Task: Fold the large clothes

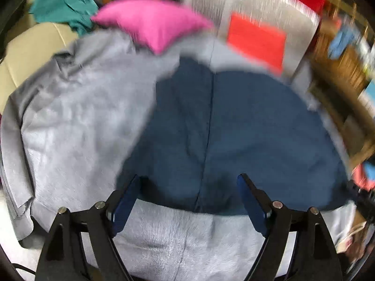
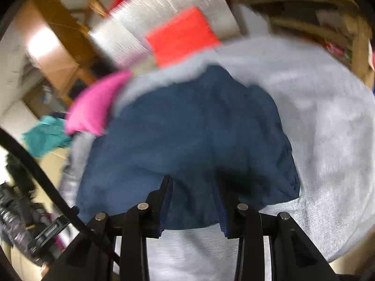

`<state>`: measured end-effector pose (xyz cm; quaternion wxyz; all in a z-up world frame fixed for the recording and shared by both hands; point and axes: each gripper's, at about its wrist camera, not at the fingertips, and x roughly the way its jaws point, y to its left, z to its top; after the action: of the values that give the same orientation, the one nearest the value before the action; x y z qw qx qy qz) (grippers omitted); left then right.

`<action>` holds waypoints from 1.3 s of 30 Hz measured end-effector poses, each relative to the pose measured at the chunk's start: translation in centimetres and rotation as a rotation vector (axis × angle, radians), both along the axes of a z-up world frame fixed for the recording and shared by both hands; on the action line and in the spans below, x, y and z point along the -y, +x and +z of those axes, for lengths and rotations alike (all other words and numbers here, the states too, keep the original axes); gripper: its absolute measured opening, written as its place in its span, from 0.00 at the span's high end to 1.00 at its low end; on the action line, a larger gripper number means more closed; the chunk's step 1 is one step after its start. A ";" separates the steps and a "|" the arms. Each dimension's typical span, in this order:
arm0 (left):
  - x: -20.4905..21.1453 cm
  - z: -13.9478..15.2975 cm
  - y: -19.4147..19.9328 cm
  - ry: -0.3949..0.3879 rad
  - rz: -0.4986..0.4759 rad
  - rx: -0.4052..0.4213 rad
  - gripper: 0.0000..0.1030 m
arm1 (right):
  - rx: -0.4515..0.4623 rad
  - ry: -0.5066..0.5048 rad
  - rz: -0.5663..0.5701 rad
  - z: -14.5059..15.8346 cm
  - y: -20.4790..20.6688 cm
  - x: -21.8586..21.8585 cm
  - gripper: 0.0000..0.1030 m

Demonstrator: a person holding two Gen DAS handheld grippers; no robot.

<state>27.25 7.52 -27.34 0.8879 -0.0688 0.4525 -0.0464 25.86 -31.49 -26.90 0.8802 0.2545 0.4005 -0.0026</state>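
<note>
A navy blue garment (image 1: 234, 128) lies spread on a grey cover (image 1: 77, 121), a seam running down its middle. My left gripper (image 1: 187, 185) hovers over the garment's near hem, open wide, and its pads touch no cloth. In the right wrist view the same garment (image 2: 187, 121) fills the centre. My right gripper (image 2: 193, 185) has its jaws narrowed around a bunch of the near edge. The blue cloth fills the gap between its fingers (image 2: 166, 192). Both views are blurred.
A pink cushion (image 1: 152, 23) and a red-orange cushion (image 1: 255, 39) sit at the far side of the grey cover (image 2: 328, 128). A teal cloth (image 1: 63, 7) lies on a beige surface to the left. Wooden furniture (image 1: 339, 70) stands to the right.
</note>
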 end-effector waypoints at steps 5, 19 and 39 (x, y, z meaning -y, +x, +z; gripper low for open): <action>0.8 -0.8 0.6 0.069 -0.001 -0.028 0.18 | -0.062 0.057 0.008 -1.4 0.8 0.1 0.64; 2.7 12.2 -8.6 0.251 0.048 0.286 0.15 | 0.243 -0.304 0.028 11.0 -8.5 -3.4 0.30; 2.8 25.0 -21.2 0.272 0.150 0.570 0.11 | 0.405 -0.445 -0.067 21.3 -19.9 -8.7 0.07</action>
<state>6.07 4.69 -2.31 0.9809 0.0331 0.1812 0.0628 5.96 -22.82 -5.59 0.9757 0.0638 0.1980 -0.0685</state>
